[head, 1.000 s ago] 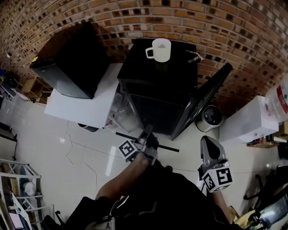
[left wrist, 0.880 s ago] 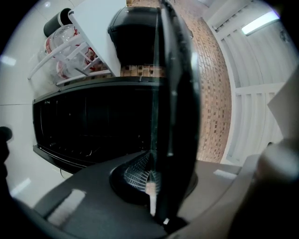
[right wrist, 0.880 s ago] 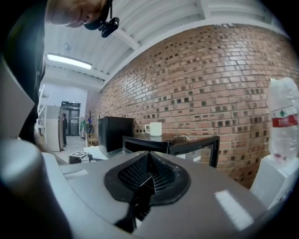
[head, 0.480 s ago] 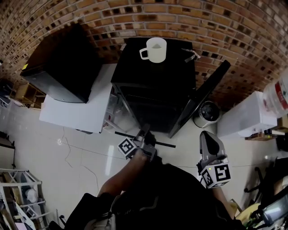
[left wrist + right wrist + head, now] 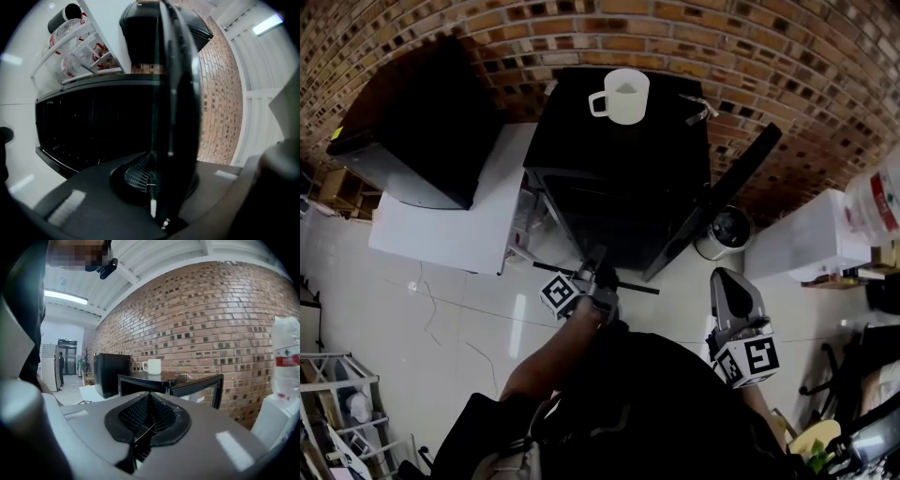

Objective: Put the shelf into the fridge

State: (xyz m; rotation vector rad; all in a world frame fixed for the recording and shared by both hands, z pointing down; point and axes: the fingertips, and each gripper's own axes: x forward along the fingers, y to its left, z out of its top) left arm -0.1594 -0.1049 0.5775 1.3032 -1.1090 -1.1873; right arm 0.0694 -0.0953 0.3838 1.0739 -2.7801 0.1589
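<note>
The black fridge (image 5: 619,178) stands open, its door (image 5: 727,192) swung out to the right. The shelf (image 5: 628,284), a thin dark pane, shows edge-on in the head view just in front of the opening. My left gripper (image 5: 595,270) is shut on it at its middle. In the left gripper view the shelf (image 5: 176,117) rises from the closed jaws of the left gripper (image 5: 152,187), with the dark fridge interior (image 5: 93,122) right behind. My right gripper (image 5: 729,286) hangs to the right of the door, shut and empty; the right gripper (image 5: 147,423) faces the fridge (image 5: 187,380).
A white mug (image 5: 623,94) sits on the fridge top. A second black box (image 5: 412,131) rests on a white table (image 5: 459,225) to the left, a rack with bottles (image 5: 75,42) beside the fridge. A round bin (image 5: 724,230), a white cabinet (image 5: 811,244) and a water bottle (image 5: 286,362) stand at the right.
My left gripper has carried the shelf lower and closer to the fridge's open front. The right gripper has shifted a little with it and stays shut.
</note>
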